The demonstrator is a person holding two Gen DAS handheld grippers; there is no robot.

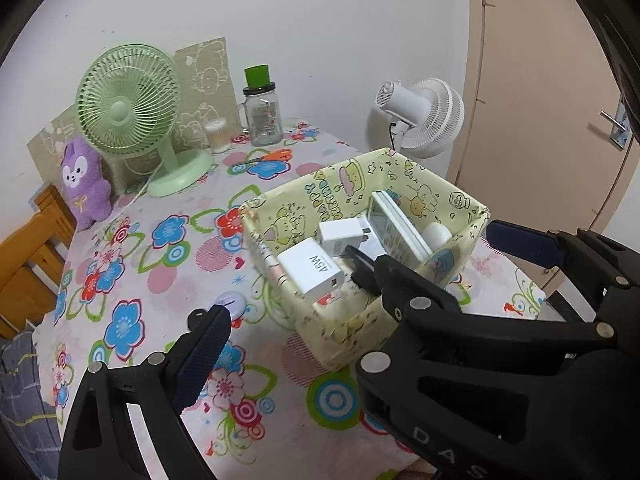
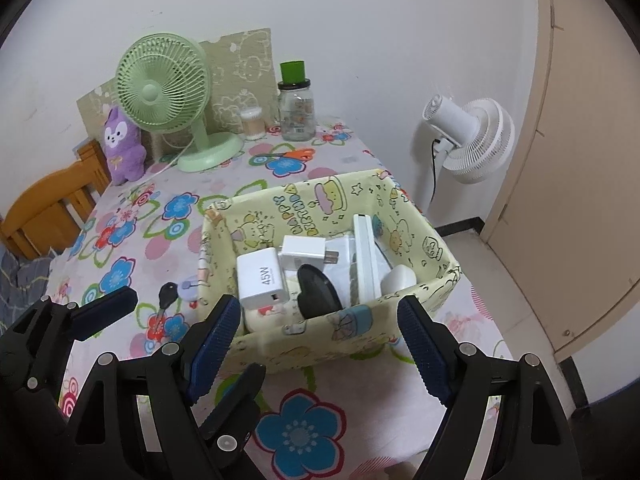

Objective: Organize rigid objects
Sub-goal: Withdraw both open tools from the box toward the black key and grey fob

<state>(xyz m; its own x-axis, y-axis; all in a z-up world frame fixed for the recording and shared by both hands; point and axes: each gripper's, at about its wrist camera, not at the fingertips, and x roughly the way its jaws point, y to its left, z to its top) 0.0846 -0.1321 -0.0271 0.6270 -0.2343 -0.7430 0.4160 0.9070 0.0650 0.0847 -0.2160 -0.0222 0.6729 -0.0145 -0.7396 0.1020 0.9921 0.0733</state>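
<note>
- Sitting near the table's front edge, the yellow cartoon-print fabric box [image 2: 400, 200] holds a 45W white charger [image 2: 262, 278], a smaller white plug adapter [image 2: 304, 254], a white remote control [image 2: 366, 258] leaning on edge, a dark oval object [image 2: 318, 292] and a white rounded item [image 2: 398, 278].
- The right gripper [image 2: 320, 344] hovers in front of the box's near wall, jaws spread wide and empty.
- The left gripper [image 1: 288, 308] is also open, holding nothing, at the box's left side; in the right wrist view it [image 2: 160, 340] appears low on the left.
- A black key [image 2: 166, 296] and a small pale lilac object [image 2: 188, 286] lie on the floral tablecloth [image 2: 132, 240] just left of the box.
- Further back stand a green desk fan [image 2: 164, 88], a purple plush toy [image 2: 120, 144], a glass jar with a green lid [image 2: 296, 108] and orange-handled scissors [image 2: 288, 155].
- A white fan [image 2: 472, 140] stands beyond the table's right side.
</note>
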